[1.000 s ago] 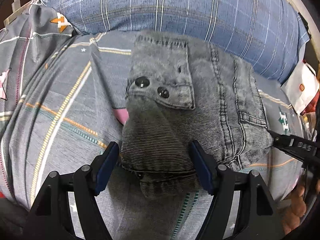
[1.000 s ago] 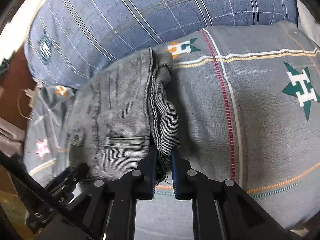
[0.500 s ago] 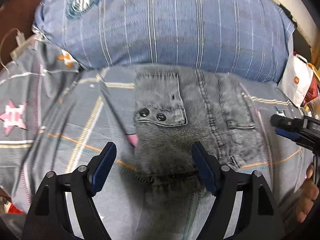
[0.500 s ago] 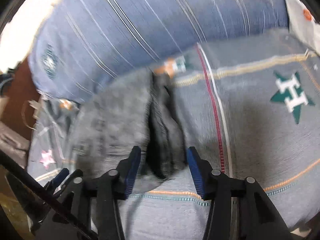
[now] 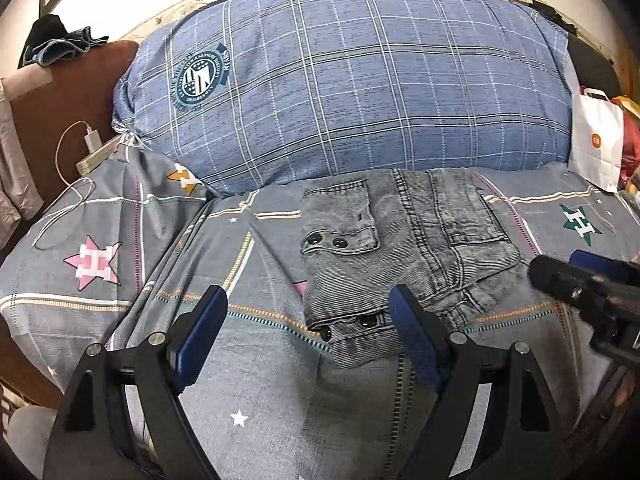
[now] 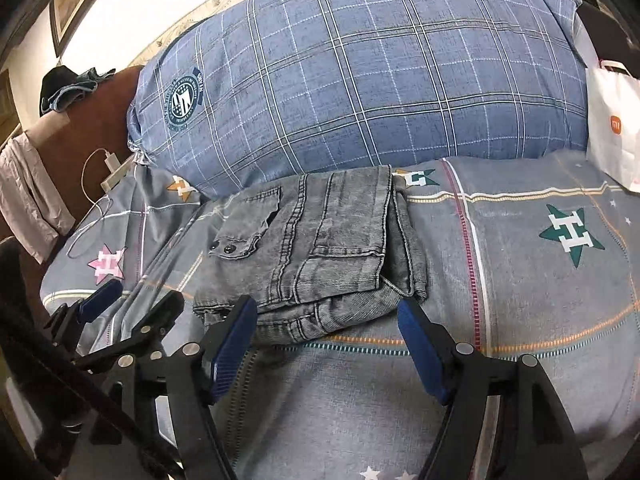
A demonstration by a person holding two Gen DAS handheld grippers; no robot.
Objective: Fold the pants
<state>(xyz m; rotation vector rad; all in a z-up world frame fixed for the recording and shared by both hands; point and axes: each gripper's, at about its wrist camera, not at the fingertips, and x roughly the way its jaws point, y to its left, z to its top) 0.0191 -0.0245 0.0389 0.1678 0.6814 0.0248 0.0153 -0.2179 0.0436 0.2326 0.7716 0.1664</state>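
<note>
Pants [image 6: 320, 248] folded, soft thick denim; likely heavy, holds creases, so grip stacked near edge. Left gripper [image 5: 308, 336] and right gripper [image 6: 326, 344] both released, jaws just opened, nothing between.

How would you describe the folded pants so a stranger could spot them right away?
Find the big blue plaid pillow at the head of the bed. Just in front of it, on the grey bedspread, lie the pants: a compact grey denim bundle, the only thing there with seams and two dark snaps.
</note>
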